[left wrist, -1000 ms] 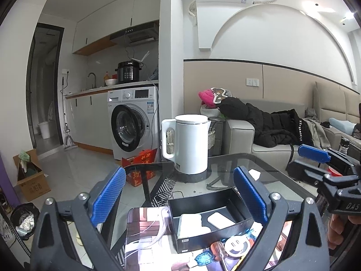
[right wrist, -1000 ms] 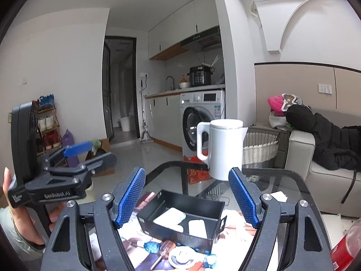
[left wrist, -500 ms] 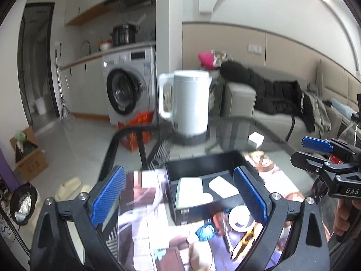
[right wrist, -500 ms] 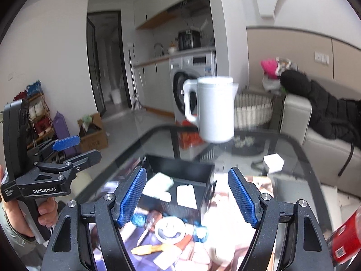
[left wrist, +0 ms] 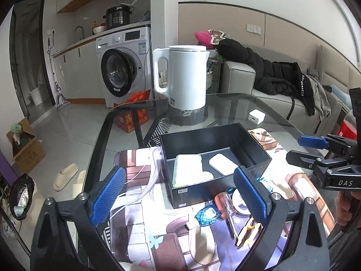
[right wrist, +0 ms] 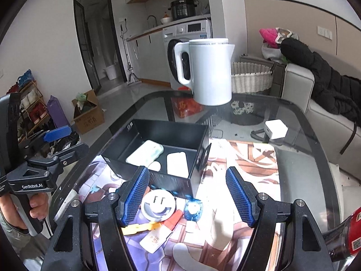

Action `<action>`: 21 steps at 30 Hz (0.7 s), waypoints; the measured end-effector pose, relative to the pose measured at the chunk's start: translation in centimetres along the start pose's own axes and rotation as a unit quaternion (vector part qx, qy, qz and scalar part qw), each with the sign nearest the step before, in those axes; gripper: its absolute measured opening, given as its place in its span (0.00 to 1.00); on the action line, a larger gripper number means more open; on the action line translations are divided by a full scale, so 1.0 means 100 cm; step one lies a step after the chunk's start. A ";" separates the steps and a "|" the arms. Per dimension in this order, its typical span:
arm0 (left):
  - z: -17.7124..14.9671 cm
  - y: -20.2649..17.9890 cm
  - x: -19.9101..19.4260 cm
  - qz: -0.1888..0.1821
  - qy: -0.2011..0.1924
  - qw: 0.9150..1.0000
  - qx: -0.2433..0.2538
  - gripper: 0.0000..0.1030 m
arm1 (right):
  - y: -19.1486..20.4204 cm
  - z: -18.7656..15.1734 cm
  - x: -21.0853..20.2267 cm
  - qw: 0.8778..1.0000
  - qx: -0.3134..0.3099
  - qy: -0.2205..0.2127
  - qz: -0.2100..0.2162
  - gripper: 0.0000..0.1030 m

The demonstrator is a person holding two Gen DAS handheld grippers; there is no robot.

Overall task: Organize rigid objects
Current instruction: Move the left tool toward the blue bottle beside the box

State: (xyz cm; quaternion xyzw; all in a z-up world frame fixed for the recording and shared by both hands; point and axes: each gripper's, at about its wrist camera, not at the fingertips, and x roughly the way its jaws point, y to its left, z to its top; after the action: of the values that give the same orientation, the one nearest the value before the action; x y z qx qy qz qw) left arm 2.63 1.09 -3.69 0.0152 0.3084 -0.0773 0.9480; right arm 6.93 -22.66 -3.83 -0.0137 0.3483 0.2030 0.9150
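A black open box stands on a printed mat and holds a white pack and a flat white case. In front of it lie a round white smiley disc, a blue clear piece, an orange-handled screwdriver, a yellow clip and a white tube. My left gripper is open and empty above the mat. My right gripper is open and empty above the small items.
A white kettle stands at the glass table's far side. A white charger block lies to the right. A red bottle stands at the right edge. A sofa with a black coat is behind.
Both grippers have tilted down and moved closer to the table. The box and the small items now fill more of each view. Both stay open.
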 end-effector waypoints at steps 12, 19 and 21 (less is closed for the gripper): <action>-0.009 -0.006 0.021 -0.017 0.051 0.998 0.014 0.94 | -0.004 -0.012 0.022 0.999 -0.001 0.044 -0.004 0.71; -0.016 -0.009 0.032 -0.022 0.075 0.997 0.020 0.94 | -0.009 -0.017 0.033 0.998 0.004 0.065 -0.002 0.71; -0.018 -0.009 0.035 -0.023 0.080 0.996 0.021 0.94 | -0.009 -0.018 0.035 0.998 0.004 0.070 -0.002 0.71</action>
State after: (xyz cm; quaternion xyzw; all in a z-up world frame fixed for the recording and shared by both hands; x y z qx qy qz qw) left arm 4.23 -0.15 -7.18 0.0341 0.3819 -0.1039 0.9177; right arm 8.50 -22.52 -7.61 -0.0247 0.4121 0.1978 0.8891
